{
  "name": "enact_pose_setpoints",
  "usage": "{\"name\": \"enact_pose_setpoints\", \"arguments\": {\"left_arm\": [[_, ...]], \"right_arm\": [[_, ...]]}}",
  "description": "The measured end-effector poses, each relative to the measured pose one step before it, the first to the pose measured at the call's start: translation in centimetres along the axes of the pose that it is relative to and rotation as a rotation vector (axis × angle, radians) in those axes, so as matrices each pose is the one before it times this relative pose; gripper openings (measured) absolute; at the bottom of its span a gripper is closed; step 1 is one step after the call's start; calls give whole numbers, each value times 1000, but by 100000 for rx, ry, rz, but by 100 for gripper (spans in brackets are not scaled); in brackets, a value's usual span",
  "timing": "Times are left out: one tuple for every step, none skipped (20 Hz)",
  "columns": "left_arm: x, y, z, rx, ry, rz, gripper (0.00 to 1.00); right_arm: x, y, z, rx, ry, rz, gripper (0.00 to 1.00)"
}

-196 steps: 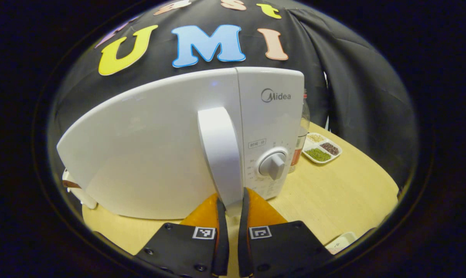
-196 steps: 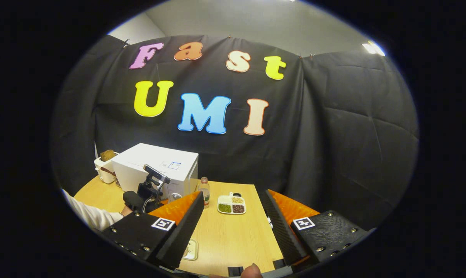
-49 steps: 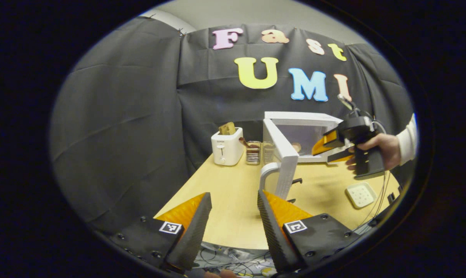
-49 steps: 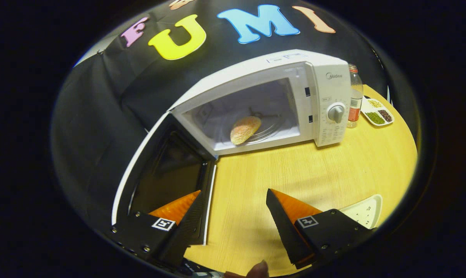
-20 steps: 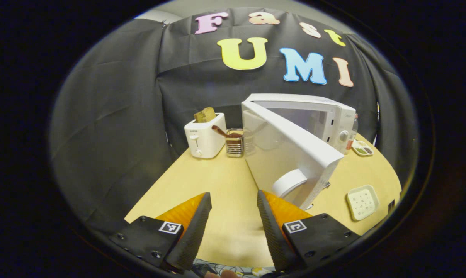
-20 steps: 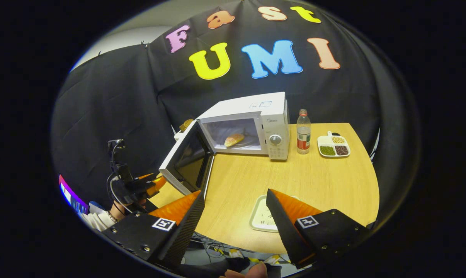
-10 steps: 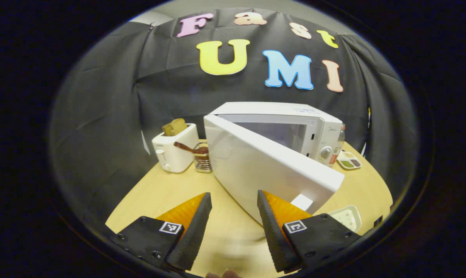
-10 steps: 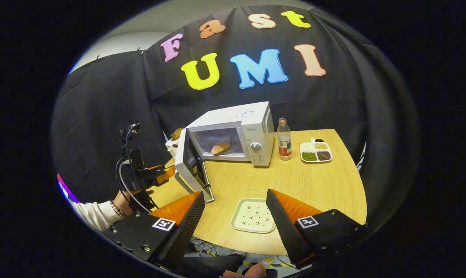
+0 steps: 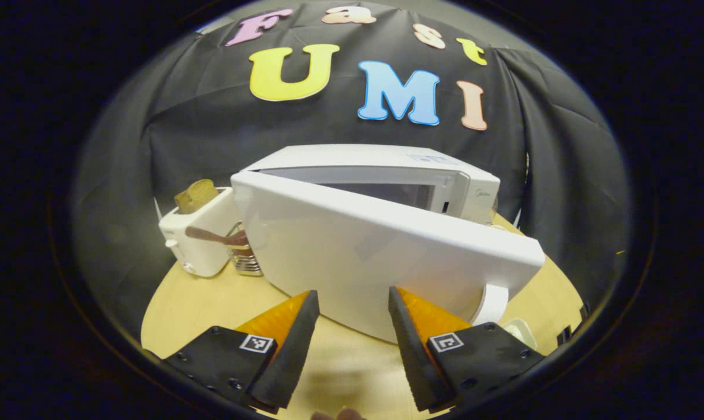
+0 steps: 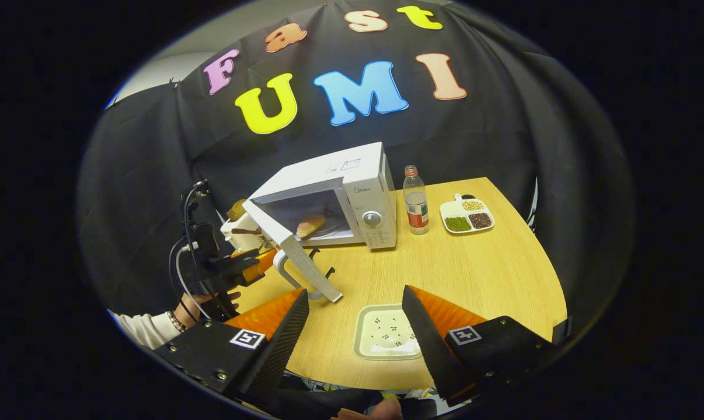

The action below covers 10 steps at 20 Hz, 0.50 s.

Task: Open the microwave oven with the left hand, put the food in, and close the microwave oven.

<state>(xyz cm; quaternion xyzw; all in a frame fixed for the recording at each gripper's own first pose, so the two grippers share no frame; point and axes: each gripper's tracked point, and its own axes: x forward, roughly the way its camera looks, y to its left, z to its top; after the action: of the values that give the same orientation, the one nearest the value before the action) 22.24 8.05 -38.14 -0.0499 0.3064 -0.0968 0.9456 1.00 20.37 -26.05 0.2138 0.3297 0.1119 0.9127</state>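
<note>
The white microwave stands at the back of the wooden table, its door swung partly open. A bread roll lies on the turntable inside. In the left gripper view the door's outer face is right in front of my open left gripper, and the door handle sits just right of the fingers. The right gripper view shows that left gripper, held by a hand, close against the outside of the door. My right gripper hangs open and holds nothing, over the near table edge.
A white plate lies near the front edge. A bottle and a divided tray of beans stand right of the microwave. A toaster with bread and a utensil holder stand to its left.
The door has swung further toward the microwave body. My left gripper has moved in close to the door's outer face. The right gripper stays back, open.
</note>
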Motion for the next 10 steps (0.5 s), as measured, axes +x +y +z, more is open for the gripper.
{"name": "enact_pose_setpoints", "arguments": {"left_arm": [[781,-337,258,1929,-173,-1739,82],[701,-285,331,1960,-49,-1739,82],[622,-326,256,1833,-150,-1832,82],[715,-189,329,1688,-371,-1740,82],[784,-257,404,1652,-426,-1450,81],[872,-120,659,1476,-523,-1194,81],[578,-136,297,1307,-412,-946,82],[744,-38,441,1404,-347,-593,81],[626,-11,407,1474,-521,-383,82],[649,-61,558,1032,-819,-203,82]], "right_arm": [[606,124,-18,1024,1203,-1046,99],[516,239,133,1097,588,-1034,99],[458,45,227,523,377,-1309,98],[346,-21,148,-137,-34,-1370,99],[352,-58,104,-510,358,-1350,99],[261,-112,-81,-439,894,-1354,98],[273,-118,-97,37,776,-1129,98],[318,-151,120,609,291,-1123,98],[266,-146,-45,1107,706,-905,99],[150,-155,-128,1240,570,-979,98]]}}
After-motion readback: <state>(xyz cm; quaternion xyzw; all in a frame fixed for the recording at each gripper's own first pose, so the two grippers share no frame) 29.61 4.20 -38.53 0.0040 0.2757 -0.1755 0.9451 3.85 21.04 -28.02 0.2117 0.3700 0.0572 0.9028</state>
